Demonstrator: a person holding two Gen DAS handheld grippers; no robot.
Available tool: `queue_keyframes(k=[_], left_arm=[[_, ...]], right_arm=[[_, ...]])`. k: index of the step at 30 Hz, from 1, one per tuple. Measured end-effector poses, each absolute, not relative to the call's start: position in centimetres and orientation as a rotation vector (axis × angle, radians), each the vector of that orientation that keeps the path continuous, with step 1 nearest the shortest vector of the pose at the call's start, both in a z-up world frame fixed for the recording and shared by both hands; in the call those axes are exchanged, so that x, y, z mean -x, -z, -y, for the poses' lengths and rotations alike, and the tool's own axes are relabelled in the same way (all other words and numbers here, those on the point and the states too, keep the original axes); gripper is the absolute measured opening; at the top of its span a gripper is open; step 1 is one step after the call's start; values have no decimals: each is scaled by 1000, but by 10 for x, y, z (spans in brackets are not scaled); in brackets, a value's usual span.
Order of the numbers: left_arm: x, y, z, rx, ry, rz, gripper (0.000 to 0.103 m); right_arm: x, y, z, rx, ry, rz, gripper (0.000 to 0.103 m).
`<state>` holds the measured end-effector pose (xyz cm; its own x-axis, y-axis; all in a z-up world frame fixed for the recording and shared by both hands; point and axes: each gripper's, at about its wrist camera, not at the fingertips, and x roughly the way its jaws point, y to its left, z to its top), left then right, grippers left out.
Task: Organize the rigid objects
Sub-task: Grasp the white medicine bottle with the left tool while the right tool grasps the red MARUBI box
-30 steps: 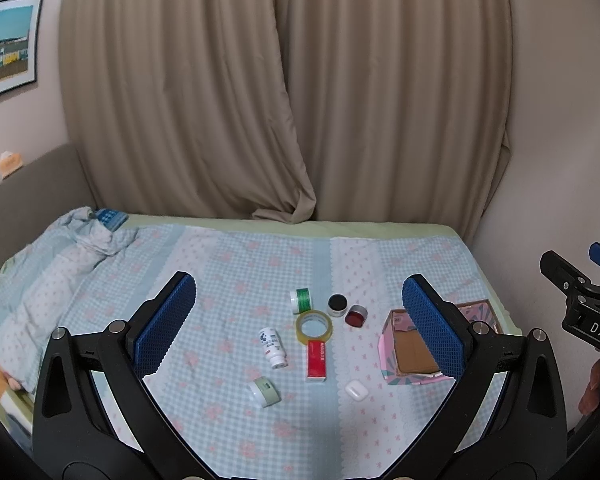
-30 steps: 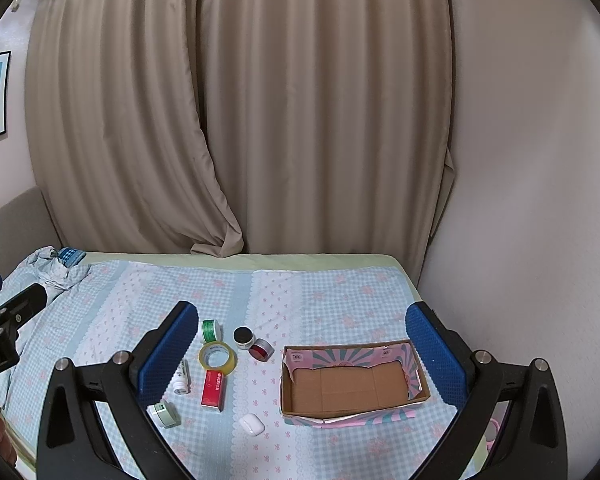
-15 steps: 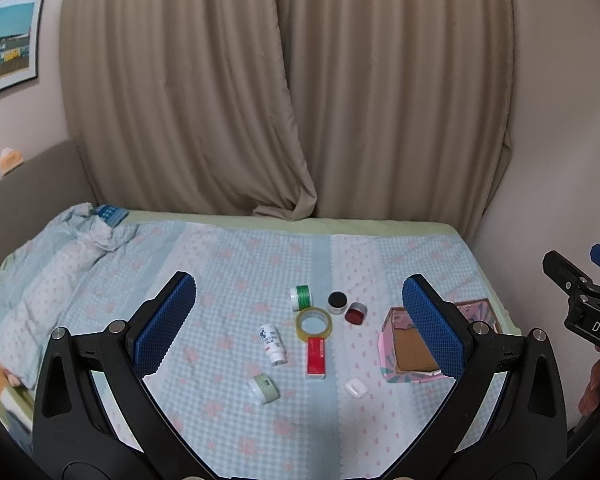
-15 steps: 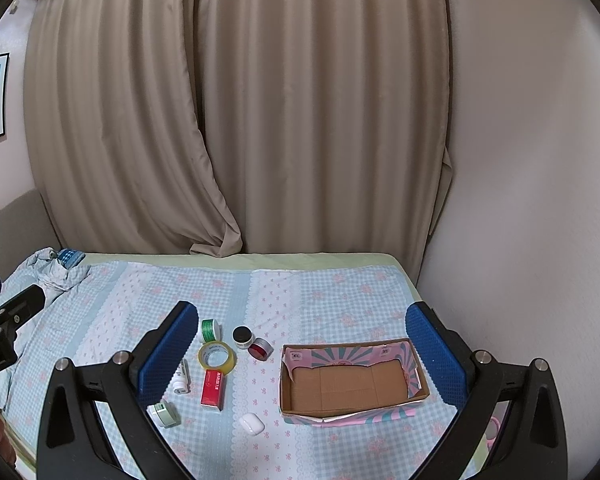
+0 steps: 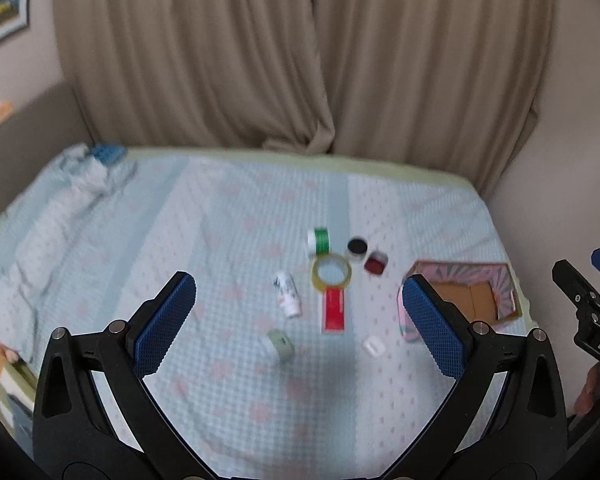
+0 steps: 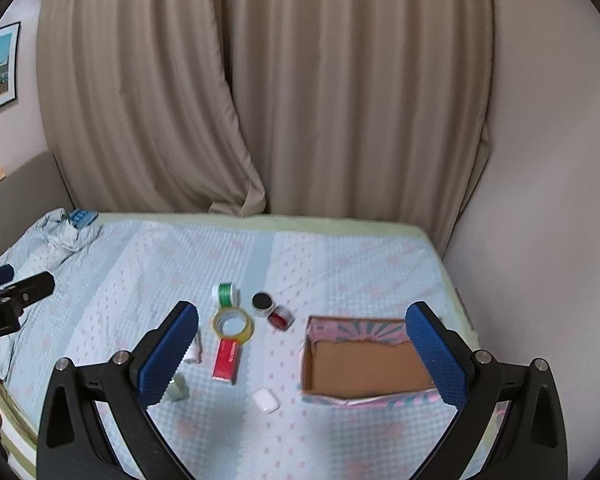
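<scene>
Left gripper (image 5: 298,314) fingers spread wide, holding nothing, right gripper (image 6: 302,346) likewise, both above bed (image 6: 340,264), tape roll (image 6: 233,323) touching red box (image 6: 227,361), cardboard box (image 6: 364,366) well apart to the right

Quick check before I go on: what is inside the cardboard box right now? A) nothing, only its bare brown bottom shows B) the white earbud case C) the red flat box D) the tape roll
A: the cardboard box shows only bare brown bottom, while the red flat box, tape roll and white earbud case all lie on the bedsheet to its left.
</scene>
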<state>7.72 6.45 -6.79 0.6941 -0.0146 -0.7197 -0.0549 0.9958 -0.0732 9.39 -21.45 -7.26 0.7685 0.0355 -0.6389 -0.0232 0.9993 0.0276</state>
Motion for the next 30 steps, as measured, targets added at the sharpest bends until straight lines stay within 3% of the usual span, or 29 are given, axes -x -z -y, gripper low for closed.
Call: queue_keyframes(k=[15, 30], left_arm=[[-225, 226, -157, 208, 96, -1156, 102], [-332, 411, -128, 332, 6, -1486, 93]], right_arm=[[-197, 187, 112, -76, -53, -1010, 103], [-285, 372, 65, -17, -154, -1389, 100]])
